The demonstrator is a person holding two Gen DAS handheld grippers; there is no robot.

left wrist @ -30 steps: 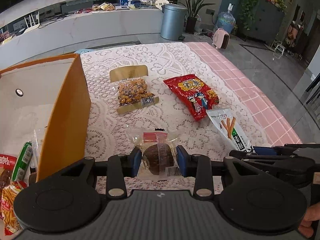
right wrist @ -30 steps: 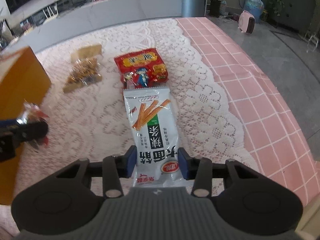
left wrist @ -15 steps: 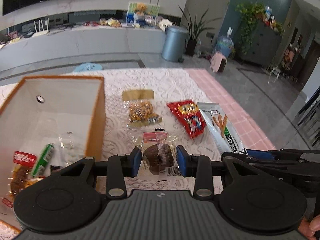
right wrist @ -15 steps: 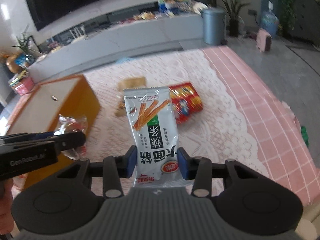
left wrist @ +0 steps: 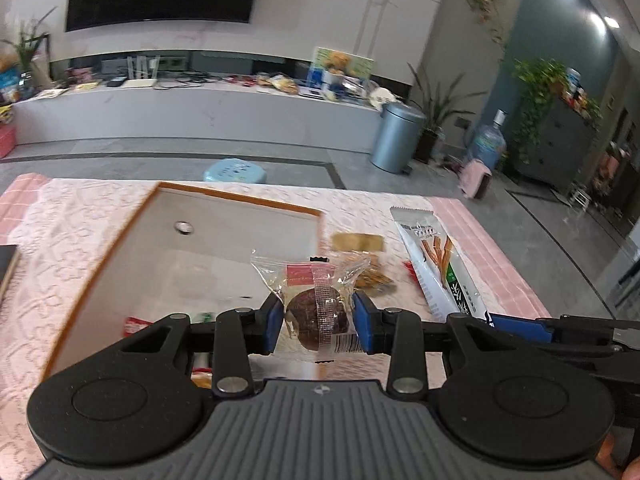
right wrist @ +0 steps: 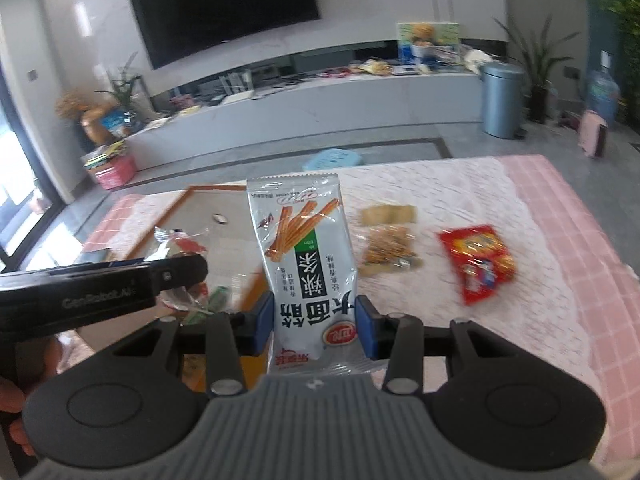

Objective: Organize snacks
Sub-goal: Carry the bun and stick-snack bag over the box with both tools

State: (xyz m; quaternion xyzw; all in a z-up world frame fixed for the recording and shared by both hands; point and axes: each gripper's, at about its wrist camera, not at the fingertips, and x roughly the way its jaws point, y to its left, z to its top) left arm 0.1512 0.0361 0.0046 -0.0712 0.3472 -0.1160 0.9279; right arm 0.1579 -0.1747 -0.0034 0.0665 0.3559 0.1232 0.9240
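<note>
My left gripper is shut on a clear-wrapped chocolate cake and holds it above the open orange box, near its right wall. My right gripper is shut on a white snack-stick packet, held upright above the table beside the box. The packet also shows in the left wrist view, and the left gripper with the cake wrapper shows in the right wrist view. Several snacks lie in the box bottom.
A peanut bag and a red snack bag lie on the lace tablecloth right of the box. A blue stool stands beyond the table's far edge. A black object sits at the left.
Both grippers have lifted their snacks off the table and moved left. The left gripper with the cake has moved from beside the box to over its opening.
</note>
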